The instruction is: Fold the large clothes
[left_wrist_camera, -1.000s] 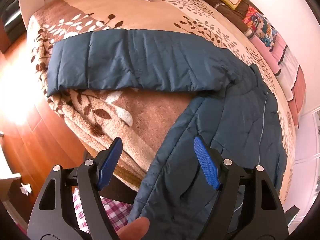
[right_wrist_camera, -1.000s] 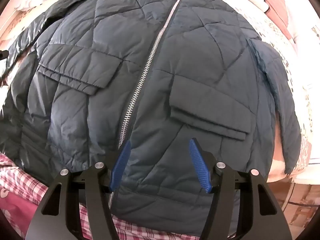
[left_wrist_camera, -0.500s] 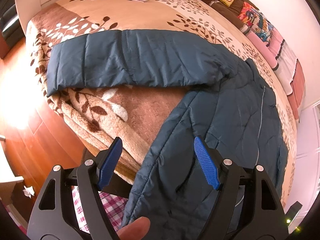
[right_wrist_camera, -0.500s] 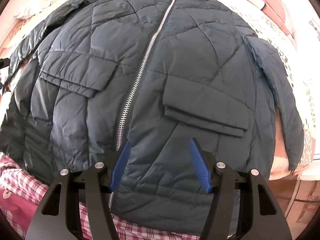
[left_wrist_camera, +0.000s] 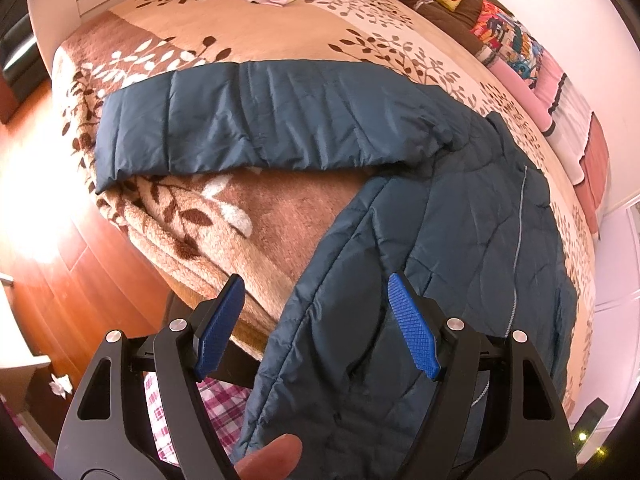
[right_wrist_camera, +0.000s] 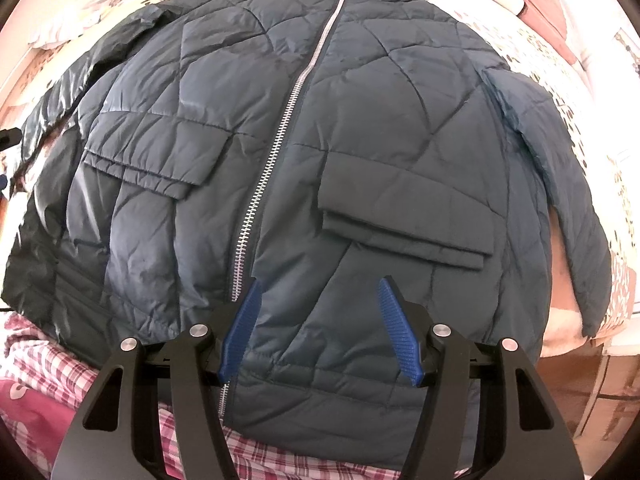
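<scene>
one dark blue quilted jacket [right_wrist_camera: 360, 128], spread front-up on the bed [left_wrist_camera: 280, 40], zipped, two flap pockets. ahead of the left tongs [left_wrist_camera: 316, 328]: one sleeve [left_wrist_camera: 260, 128] stretched sideways across the leaf-print blanket [left_wrist_camera: 192, 216], jacket side edge between the spread blue pads. right tongs [right_wrist_camera: 318, 330] likewise spread wide, gripping nothing, poised over the hem just right of the zipper [right_wrist_camera: 280, 128]; second sleeve [right_wrist_camera: 560, 184] off to the right.

- The dark blue quilted jacket [right_wrist_camera: 360, 140] lies flat, front side up, zipped closed, just ahead of the right gripper [right_wrist_camera: 316, 328].
- One sleeve [left_wrist_camera: 260, 120] lies stretched out straight, far ahead of the left gripper [left_wrist_camera: 316, 328].
</scene>
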`<state>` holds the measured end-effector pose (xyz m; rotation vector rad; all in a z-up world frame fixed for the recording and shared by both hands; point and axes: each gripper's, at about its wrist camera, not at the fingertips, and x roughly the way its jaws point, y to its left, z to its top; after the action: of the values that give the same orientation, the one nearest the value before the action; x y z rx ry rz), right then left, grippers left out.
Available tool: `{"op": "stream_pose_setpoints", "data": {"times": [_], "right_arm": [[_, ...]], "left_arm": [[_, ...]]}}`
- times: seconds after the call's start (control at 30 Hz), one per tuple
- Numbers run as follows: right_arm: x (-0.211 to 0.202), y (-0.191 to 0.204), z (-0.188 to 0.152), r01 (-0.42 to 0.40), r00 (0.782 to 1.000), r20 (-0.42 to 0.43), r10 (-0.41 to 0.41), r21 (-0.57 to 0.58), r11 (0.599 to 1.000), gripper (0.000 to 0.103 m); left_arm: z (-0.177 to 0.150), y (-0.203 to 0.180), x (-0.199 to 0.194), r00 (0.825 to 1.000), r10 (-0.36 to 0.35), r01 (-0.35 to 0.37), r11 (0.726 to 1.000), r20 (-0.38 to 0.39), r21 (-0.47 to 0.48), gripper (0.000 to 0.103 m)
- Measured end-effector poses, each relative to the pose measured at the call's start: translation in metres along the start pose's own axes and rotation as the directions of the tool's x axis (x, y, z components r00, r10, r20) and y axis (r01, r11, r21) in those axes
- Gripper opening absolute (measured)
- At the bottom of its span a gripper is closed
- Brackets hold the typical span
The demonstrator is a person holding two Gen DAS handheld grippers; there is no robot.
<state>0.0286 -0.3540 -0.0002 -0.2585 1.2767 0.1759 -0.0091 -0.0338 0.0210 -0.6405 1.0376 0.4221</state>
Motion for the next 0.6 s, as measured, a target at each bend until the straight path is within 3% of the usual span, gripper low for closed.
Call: {"op": "stream_pose_setpoints", "data": {"times": [0.43, 0.6], "right_arm": [[-0.004, -0.011, -0.008, -0.019, 0.999, 0.025, 0.019, 0.014, 1.000, 0.061], [-0.008, -0.016, -0.009, -0.029, 0.999, 0.040, 0.028, 0.024, 0.999, 0.061]], "left_arm": [[-0.005, -0.007, -0.007, 1.000, 0.000, 0.000, 1.000, 0.003, 0.025, 0.074], [-0.011, -0.022, -0.008, 0.999, -0.038, 0.040, 0.993, -0.018, 0.107, 0.074]]}}
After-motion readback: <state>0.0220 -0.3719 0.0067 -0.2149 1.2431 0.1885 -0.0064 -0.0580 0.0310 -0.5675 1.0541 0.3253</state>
